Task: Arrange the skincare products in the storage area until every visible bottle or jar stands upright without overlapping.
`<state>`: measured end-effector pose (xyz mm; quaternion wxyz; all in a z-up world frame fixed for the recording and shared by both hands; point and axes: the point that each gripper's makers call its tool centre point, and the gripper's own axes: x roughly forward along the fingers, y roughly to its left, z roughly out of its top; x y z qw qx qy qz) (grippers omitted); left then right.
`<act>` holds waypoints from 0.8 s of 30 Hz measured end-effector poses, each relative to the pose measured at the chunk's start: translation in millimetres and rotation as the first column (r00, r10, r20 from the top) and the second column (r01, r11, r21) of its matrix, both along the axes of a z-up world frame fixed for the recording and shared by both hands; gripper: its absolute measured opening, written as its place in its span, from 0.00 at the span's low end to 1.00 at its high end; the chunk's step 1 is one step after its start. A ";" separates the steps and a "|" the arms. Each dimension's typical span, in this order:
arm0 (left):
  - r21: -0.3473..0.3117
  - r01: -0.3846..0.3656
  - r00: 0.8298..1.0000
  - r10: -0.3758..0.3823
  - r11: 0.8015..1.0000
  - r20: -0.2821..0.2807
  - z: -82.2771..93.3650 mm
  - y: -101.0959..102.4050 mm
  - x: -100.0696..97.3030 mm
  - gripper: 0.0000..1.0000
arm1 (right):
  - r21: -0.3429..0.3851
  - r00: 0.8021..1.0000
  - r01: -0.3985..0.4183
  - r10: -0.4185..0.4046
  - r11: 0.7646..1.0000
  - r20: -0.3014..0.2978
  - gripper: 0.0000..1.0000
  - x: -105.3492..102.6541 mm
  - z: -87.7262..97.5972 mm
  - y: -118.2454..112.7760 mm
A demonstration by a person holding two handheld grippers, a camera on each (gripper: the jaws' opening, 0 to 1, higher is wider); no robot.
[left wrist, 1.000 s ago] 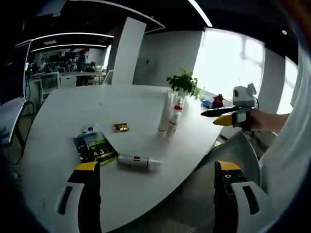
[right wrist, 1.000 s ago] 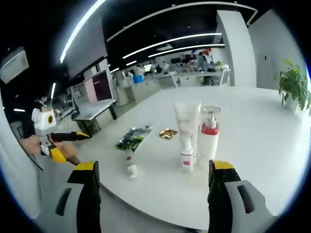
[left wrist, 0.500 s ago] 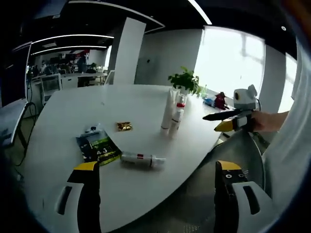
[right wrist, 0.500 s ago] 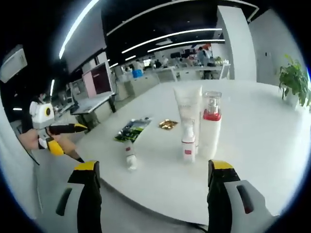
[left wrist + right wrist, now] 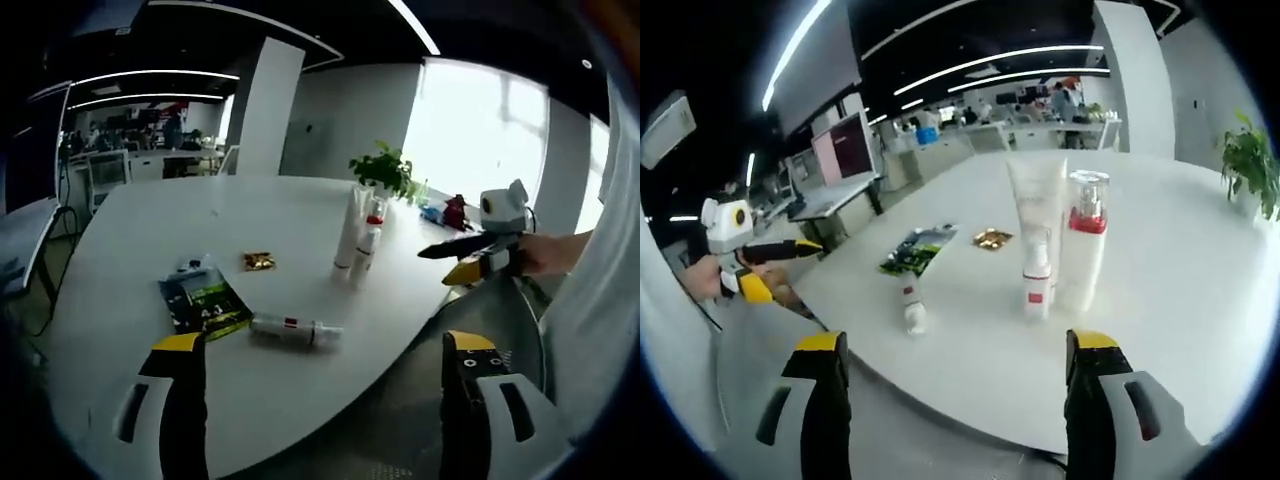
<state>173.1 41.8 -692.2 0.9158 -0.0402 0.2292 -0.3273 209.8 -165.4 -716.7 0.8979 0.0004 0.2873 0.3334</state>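
On a white table (image 5: 150,230) (image 5: 1180,300), three skincare products stand upright together: a white tube (image 5: 1036,205) (image 5: 348,228), a pump bottle with a red band (image 5: 1085,240) (image 5: 372,222), and a small white bottle (image 5: 1037,285) (image 5: 361,255). One white bottle with a red band (image 5: 290,330) (image 5: 910,305) lies on its side near the table's front edge. My left gripper (image 5: 315,400) (image 5: 760,270) is open and empty, off the edge short of the lying bottle. My right gripper (image 5: 952,400) (image 5: 470,258) is also open and empty, off the table before the standing group.
A dark green sachet (image 5: 202,303) (image 5: 915,252) lies flat beside the fallen bottle, a small gold packet (image 5: 258,262) (image 5: 992,238) further in. A potted plant (image 5: 385,172) (image 5: 1248,160) stands at the table's far side. Office desks and people fill the background.
Both views have shifted slightly with the hands; in the right gripper view the standing bottles sit a little higher and to the right. Nothing on the table has moved.
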 end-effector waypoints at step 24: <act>-0.012 -0.017 1.000 0.017 1.000 -0.019 0.0 1.5 1.3 0.90 | -0.142 0.972 -0.219 0.202 0.965 -0.122 0.77 0.9 -24.4 48.6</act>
